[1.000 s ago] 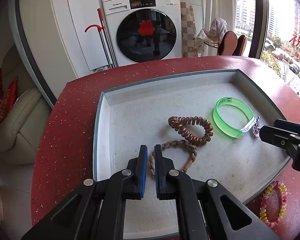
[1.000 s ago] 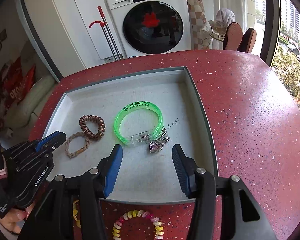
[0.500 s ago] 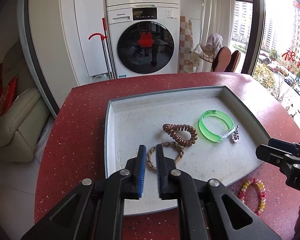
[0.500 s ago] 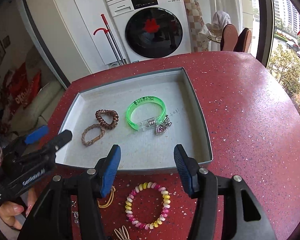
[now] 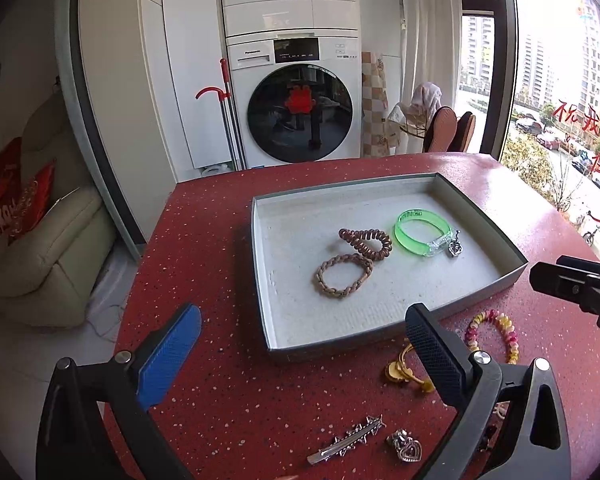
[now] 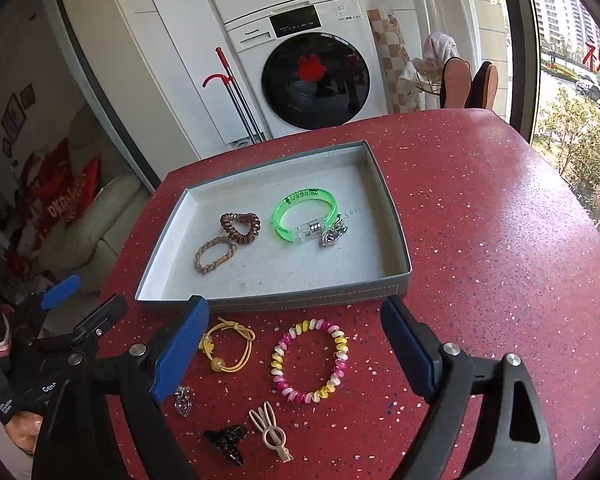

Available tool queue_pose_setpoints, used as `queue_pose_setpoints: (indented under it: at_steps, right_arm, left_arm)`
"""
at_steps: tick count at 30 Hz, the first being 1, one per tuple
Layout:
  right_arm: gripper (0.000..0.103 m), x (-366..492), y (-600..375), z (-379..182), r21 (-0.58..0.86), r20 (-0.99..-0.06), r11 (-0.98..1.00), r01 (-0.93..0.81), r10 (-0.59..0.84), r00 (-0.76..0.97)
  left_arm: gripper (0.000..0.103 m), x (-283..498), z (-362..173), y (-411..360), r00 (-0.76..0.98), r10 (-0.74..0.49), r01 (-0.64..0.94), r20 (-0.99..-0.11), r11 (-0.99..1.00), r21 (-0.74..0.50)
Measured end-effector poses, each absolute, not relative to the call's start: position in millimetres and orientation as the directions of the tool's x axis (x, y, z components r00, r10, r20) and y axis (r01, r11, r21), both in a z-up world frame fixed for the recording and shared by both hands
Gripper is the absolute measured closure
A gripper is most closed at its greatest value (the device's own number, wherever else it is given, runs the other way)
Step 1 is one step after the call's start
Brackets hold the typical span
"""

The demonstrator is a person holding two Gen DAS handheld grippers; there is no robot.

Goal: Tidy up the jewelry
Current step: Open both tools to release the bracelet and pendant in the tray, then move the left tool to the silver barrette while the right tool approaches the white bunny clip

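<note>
Both grippers are hanging over the red speckled countertop (image 6: 480, 208) with nothing in them. Left gripper (image 5: 304, 340) is sitting spread about as wide as it goes, jaws having just been opening, nothing between them except bare counter and the near corner of the tray. Right gripper (image 6: 296, 340) is also standing wide, jaws just been opening too, and they're framing the loose stuff on the counter without touching any of it.

Grey tray (image 6: 396, 240) is sitting on the counter, and it's holding three things: a brown spiral hair tie (image 6: 240, 226), a tan braided bracelet (image 6: 214, 255) touching it on the near side, and a green translucent bangle (image 6: 304, 208) with a little silver heart charm (image 6: 331, 236) lying to the right of those two.

Everything else is lying outside the tray, on the near side. Pink, yellow and white spiral bracelet (image 6: 310, 360) is sitting right between the right gripper's fingers in that view. Yellow elastic tie (image 6: 228, 346) is just left of it, close to the blue pad. Nearer the camera I'm seeing a beige bunny-ear clip (image 6: 270, 432), a black claw clip (image 6: 226, 442) and a small clear charm (image 6: 182, 400). From the left wrist view a silver spiky barrette (image 5: 348, 440) and a silver heart pendant (image 5: 406, 446) are lying near the bottom edge.
</note>
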State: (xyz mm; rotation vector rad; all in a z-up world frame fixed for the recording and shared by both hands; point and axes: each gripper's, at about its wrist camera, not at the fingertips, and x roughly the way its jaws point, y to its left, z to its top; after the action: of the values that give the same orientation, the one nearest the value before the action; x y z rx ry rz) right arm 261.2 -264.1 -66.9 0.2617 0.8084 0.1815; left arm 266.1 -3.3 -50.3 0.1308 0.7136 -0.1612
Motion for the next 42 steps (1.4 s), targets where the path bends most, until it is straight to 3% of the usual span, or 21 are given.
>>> queue_pose_setpoints:
  at_steps: [7,21,35,42]
  right_arm:
    - [0.013,242,-262,-75,0.329,-0.734,0.942,-0.061,0.296,0.611]
    - [0.013,198,-250,-115,0.175,-0.828,0.980,-0.089,0.196,0.525]
    - [0.013,194,-230,-129,0.054,-0.860,0.986,-0.156,0.125,0.495]
    - [0.027,202,-210,-139,-0.008,-0.871,0.978,-0.208,0.096,0.483]
  left_arm:
    - [0.000,252,-94,5,0.712,-0.108,0.224,-0.693,0.971,0.079]
    - [0.000,220,-170,-8,0.649,-0.091,0.314,-0.755,0.936,0.157]
    - [0.000,231,-163,-16,0.637,-0.096,0.362,-0.765,0.913,0.187]
    - [0.000,237,-148,-11,0.629,-0.104,0.403,-0.771,0.891,0.209]
